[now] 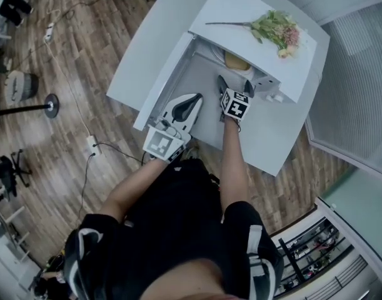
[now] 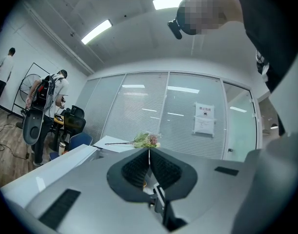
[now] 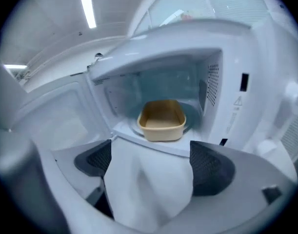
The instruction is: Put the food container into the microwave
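Observation:
A yellow food container (image 3: 162,119) sits inside the open white microwave (image 3: 236,106), on the turntable; from the head view only a part of the container (image 1: 236,61) shows under the microwave's top (image 1: 241,11). My right gripper (image 3: 151,162) stands open just in front of the cavity, a short way back from the container, with nothing between its jaws; in the head view the right gripper (image 1: 236,85) points at the opening. My left gripper (image 1: 197,99) is shut and empty beside the open door (image 1: 172,80). Seen from the left gripper (image 2: 149,167), its pads touch.
A bunch of flowers (image 1: 275,29) lies on top of the microwave. The microwave stands on a white table (image 1: 272,136) with wooden floor around it. The open door (image 3: 56,116) swings out to the left of the cavity. People stand far off at a desk (image 2: 56,106).

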Demonstrator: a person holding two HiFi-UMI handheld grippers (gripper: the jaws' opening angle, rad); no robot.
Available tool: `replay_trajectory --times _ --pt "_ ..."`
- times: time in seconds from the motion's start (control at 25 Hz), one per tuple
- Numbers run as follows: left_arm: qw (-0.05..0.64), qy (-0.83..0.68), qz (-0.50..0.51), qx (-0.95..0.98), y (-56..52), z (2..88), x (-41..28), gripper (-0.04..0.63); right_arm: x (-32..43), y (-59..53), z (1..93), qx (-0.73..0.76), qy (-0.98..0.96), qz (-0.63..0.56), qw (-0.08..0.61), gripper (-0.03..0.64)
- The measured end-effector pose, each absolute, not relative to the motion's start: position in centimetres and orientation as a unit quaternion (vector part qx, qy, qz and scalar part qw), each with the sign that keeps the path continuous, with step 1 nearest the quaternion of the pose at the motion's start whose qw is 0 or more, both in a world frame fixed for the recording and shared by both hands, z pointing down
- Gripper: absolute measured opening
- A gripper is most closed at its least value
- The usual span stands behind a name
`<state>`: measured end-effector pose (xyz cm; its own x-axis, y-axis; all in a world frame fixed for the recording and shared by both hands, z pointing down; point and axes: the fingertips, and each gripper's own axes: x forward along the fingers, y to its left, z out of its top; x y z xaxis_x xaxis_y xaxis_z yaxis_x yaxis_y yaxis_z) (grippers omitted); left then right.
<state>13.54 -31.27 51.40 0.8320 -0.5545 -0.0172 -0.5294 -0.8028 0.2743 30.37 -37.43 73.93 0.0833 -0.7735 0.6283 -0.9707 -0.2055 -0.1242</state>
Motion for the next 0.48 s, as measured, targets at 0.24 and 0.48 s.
replay_trajectory --times 0.24,0.48 --pt "0.108 -0.272 -0.051 0.955 -24.1 46.8 12.4 0.025 25.9 -25.3 63.5 0.717 -0.647 0.231 0.117 0.214" --pt "0.072 -0.289 -0.065 0.953 -15.9 42.9 9.4 0.025 23.8 -14.2 54.2 0.717 -0.669 0.193 0.031 0.086"
